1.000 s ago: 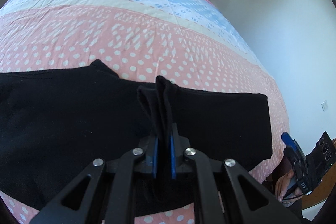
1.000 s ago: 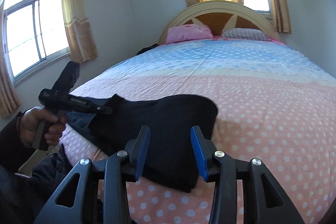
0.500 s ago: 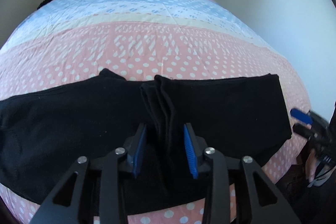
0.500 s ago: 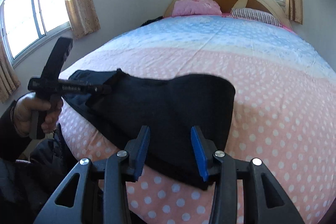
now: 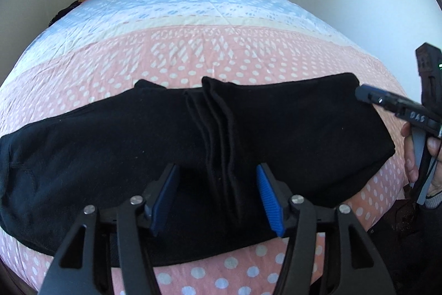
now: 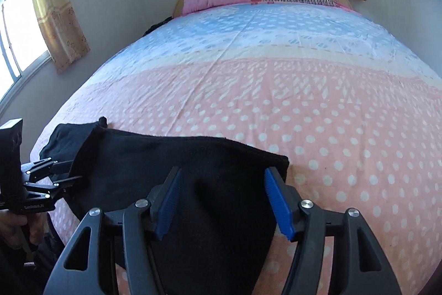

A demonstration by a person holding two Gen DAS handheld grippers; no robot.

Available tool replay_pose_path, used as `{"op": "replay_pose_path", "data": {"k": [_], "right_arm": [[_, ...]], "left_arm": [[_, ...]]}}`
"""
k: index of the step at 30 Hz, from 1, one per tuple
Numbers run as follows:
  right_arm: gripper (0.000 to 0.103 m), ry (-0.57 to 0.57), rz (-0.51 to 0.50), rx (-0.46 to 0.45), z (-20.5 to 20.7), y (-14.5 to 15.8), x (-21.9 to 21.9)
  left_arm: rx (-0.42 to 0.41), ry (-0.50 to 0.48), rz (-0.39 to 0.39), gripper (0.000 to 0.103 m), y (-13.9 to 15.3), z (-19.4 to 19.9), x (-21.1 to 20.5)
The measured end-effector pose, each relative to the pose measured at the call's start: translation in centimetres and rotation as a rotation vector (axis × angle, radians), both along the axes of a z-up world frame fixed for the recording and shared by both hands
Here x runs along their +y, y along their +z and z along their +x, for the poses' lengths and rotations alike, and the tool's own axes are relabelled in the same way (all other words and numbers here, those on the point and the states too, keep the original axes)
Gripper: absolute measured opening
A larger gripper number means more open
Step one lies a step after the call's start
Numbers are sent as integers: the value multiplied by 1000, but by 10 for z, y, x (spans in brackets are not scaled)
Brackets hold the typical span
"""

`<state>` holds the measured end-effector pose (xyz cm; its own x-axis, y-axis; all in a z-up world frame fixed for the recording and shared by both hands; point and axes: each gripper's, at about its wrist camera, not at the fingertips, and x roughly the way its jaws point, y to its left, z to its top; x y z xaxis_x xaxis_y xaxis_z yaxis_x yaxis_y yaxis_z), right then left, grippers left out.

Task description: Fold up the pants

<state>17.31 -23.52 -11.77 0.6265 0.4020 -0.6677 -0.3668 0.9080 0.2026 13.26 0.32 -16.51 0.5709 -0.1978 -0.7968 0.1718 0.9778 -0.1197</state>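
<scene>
In the left wrist view, we see the black pants (image 5: 290, 134) lying across the near end of the bed (image 5: 210, 51), stretched sideways over the pink dotted cover. A bunched ridge of stacked folds runs down their middle, straight between the blue pads of our left gripper (image 5: 218, 201). Those jaws are opening and stand spread, and the pads do not press on the cloth, so the ridge lies free beneath them. To the right the fabric lies flat and ends in a neat squared edge; to the left it spreads wider and less tidily. Our right gripper (image 5: 362, 93) shows at the right border, near that squared end.

In the right wrist view, we look along the same pants (image 6: 171, 165) from their end. The right gripper (image 6: 221, 201) hovers over the near corner with its jaws opening and nothing pinched between them. The left gripper (image 6: 66, 173) sits at the far left over the cloth.

We judge that one fold has been laid and let go. The garment is long and rumpled at the middle, so smoothing and at least one more fold remain.
</scene>
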Motion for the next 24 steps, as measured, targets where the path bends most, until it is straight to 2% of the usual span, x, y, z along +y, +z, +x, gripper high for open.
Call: {"op": "replay_pose_path", "data": {"k": [3,5,6,10,12,13,15,18,22,24], "right_arm": [[62,104,37,-45,-18,14,27],[62,217,40,-39,-30,13,58],[62,269,34,-27,-35,10,75],[62,409,-14,59,-50,-20,123],[62,467,-52,122,-57,-34,135],[62,481,-88,92,-64,-33,138],[62,510,-116,89,-70,-31,141],[62,512,-69,92,-70,-23,141],[62,477,-28,32,-69,-20,147],[62,481,-5,12,-70,-18,155]], "left_arm": [[-6,13,-6,61,4,-7,9],[-14,25,-7,61,8,-10,18],[-23,35,2,61,11,-11,23],[-55,94,64,76,20,-13,49],[-65,125,89,76,23,-13,67],[-68,140,103,76,25,-13,77],[-78,185,150,76,27,-13,99],[-90,296,199,77,27,-13,142],[-61,465,191,81,15,-14,206],[-51,511,159,81,6,-19,229]]}}
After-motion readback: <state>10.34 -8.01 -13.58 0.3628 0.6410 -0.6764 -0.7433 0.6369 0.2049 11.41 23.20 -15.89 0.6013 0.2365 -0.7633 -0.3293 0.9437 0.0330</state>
